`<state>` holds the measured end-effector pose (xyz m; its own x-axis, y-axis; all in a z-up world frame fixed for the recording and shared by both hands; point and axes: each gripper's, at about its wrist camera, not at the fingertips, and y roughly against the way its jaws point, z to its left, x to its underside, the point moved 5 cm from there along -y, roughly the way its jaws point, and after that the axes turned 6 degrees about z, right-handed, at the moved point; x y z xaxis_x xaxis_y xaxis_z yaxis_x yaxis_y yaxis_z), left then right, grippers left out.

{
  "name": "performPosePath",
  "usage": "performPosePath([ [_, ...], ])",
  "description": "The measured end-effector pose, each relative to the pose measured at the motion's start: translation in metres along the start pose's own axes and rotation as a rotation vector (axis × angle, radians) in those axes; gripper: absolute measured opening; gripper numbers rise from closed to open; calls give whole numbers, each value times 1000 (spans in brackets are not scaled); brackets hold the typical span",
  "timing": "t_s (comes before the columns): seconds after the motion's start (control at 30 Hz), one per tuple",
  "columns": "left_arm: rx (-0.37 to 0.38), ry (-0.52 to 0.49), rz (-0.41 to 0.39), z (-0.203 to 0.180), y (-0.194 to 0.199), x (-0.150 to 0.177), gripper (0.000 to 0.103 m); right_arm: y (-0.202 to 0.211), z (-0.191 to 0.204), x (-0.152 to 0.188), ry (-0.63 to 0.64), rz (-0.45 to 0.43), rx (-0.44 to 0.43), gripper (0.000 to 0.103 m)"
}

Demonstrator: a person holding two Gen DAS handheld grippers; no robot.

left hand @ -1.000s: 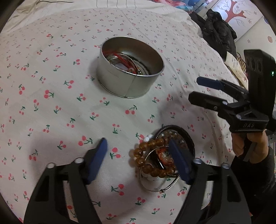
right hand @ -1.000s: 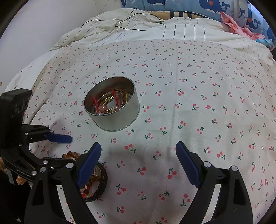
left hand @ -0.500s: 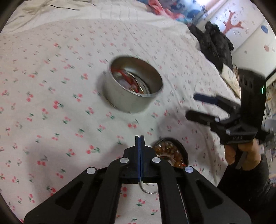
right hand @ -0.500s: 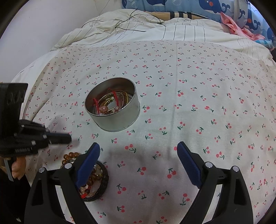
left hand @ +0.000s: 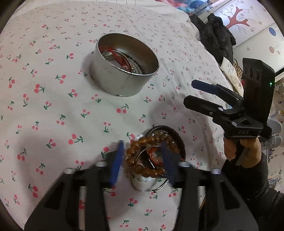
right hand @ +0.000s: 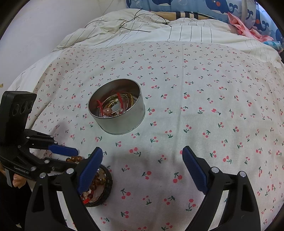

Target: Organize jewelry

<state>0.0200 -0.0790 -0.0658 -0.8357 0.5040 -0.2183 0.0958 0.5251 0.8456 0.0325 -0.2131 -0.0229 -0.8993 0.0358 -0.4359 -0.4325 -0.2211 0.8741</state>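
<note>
A round metal tin [left hand: 124, 67] stands on the cherry-print cloth; it also shows in the right wrist view [right hand: 117, 106], with red cord and gold bangles inside. A pile of bracelets [left hand: 152, 156] lies near me: amber beads, a black band, a silver ring, white beads. My left gripper [left hand: 143, 163] is open, its blue fingers on either side of the amber beads, low over the pile. My right gripper [right hand: 142, 167] is open and empty above bare cloth, right of the pile [right hand: 99, 184]. In the left wrist view the right gripper [left hand: 200, 94] hovers at the right.
The cloth covers a bed with striped bedding [right hand: 159, 30] and a whale-print pillow [right hand: 195, 8] at the back. A black garment [left hand: 216, 39] lies off the bed's right side. A wall [right hand: 35, 26] is at the far left.
My left gripper was open a second ago, shut half a second ago and raised, and is now open again around the amber beads. The right gripper has barely moved.
</note>
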Motion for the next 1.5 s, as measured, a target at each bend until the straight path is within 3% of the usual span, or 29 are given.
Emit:
performPosePath([
  [0.03,3,-8,3,-1,-1,0,10,0,0,0,0,-1,0,88],
  [0.23,19,10,-82,5,21,-6,10,1,0,-1,1,-3,0,88],
  [0.37,-23,121,-165,34,42,-12,10,2,2,-1,20,3,-6,88],
  [0.47,-79,199,-192,55,48,-13,10,7,17,2,129,28,-39,88],
  [0.6,-131,218,-171,63,43,-12,10,17,61,30,401,112,-176,87],
  [0.77,-165,189,-153,55,35,-14,11,7,89,57,546,171,-164,65],
  [0.83,-164,190,-146,55,32,-14,11,3,91,60,549,187,-160,51],
  [1.07,-161,196,-140,61,31,-13,12,-1,102,69,578,220,-179,42],
  [1.13,-164,194,-136,59,28,-15,14,-4,99,73,568,241,-185,32],
  [1.27,-165,201,-139,59,28,-15,24,-2,95,71,517,250,-235,32],
  [1.5,-163,202,-147,60,31,-13,33,-3,83,62,425,264,-279,35],
])
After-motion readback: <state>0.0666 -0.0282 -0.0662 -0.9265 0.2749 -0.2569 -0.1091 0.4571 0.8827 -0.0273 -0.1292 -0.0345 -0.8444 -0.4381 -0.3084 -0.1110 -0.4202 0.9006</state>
